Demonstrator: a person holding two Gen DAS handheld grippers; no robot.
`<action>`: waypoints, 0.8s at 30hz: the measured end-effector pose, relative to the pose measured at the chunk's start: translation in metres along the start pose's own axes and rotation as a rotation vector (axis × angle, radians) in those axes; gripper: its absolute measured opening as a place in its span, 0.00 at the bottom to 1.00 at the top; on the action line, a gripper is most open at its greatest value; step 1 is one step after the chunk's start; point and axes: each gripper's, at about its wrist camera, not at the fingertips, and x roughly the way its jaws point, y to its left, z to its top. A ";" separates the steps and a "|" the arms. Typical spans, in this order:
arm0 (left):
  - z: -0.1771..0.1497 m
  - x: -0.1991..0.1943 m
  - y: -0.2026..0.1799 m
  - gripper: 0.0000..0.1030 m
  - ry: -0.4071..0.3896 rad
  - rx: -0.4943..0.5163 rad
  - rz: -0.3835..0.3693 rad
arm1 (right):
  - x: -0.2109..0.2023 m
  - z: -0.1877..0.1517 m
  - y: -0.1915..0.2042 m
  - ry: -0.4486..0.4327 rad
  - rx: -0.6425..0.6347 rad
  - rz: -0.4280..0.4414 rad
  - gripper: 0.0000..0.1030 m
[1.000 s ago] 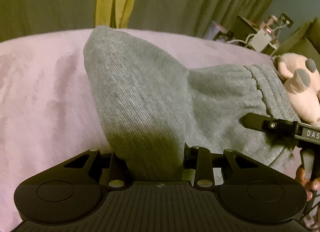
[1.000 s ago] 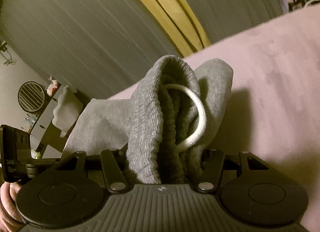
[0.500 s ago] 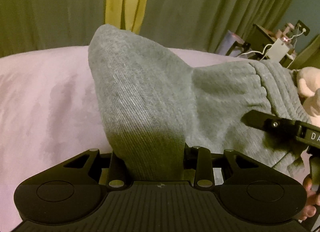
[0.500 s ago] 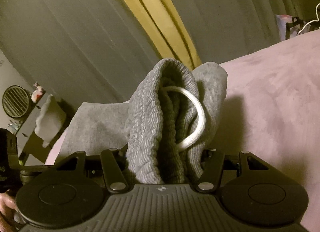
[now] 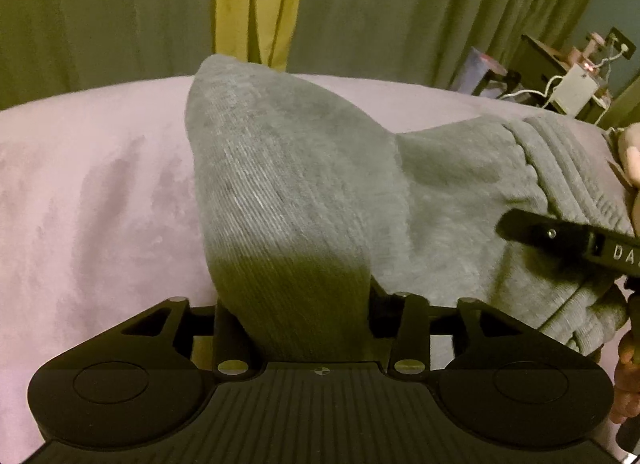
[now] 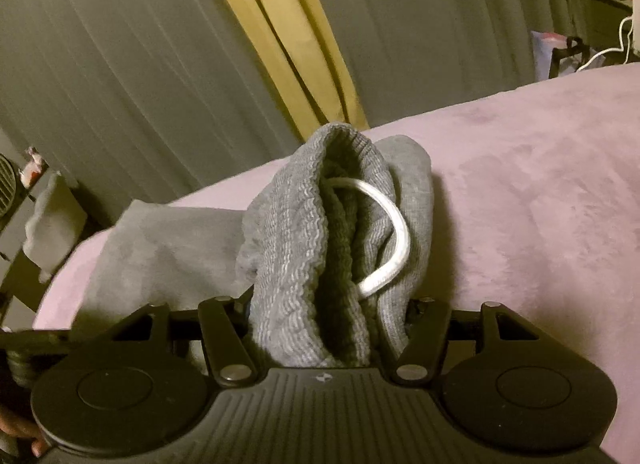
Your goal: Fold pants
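Grey knit pants [image 5: 288, 191] lie on a pink bed cover [image 5: 88, 199]. My left gripper [image 5: 296, 320] is shut on a bunched fold of the pants and lifts it into a peak. The ribbed waistband [image 5: 560, 167] stretches to the right, where my right gripper [image 5: 568, 240] shows as a black bar. In the right wrist view my right gripper [image 6: 328, 336] is shut on the bunched waistband [image 6: 296, 248], with the white drawstring [image 6: 396, 240] looped out of it. The fingertips are hidden in cloth.
Grey-green curtains with a yellow strip [image 5: 256, 3] hang behind the bed. A cluttered stand with a white box and cables [image 5: 576, 79] is at the far right. A shelf with a cloth [image 6: 48, 219] stands off the bed's left side in the right wrist view.
Both grippers have moved with the pants still held: the pink plush toy has slid out of the left wrist view, and the right wrist view has swung toward the bed.
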 end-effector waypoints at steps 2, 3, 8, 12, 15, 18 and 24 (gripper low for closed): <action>-0.001 0.001 0.005 0.63 0.003 0.000 0.015 | 0.004 -0.003 -0.001 0.015 -0.018 -0.031 0.63; -0.001 -0.001 0.007 0.66 -0.002 -0.003 0.029 | 0.005 -0.005 -0.003 0.023 -0.028 -0.052 0.66; -0.009 -0.018 0.022 0.86 -0.044 -0.005 0.077 | 0.005 -0.010 -0.005 0.044 -0.119 -0.168 0.88; -0.030 -0.047 0.031 0.93 -0.126 0.028 0.152 | -0.014 -0.020 0.017 -0.052 -0.309 -0.306 0.96; -0.054 -0.054 0.026 0.94 -0.132 0.093 0.168 | -0.023 -0.039 0.033 -0.082 -0.395 -0.355 0.96; -0.074 -0.042 0.017 0.95 -0.118 0.164 0.223 | -0.020 -0.062 0.044 -0.115 -0.547 -0.429 0.96; -0.082 -0.035 0.059 1.00 -0.102 -0.104 0.101 | -0.018 -0.068 0.045 -0.134 -0.654 -0.429 0.96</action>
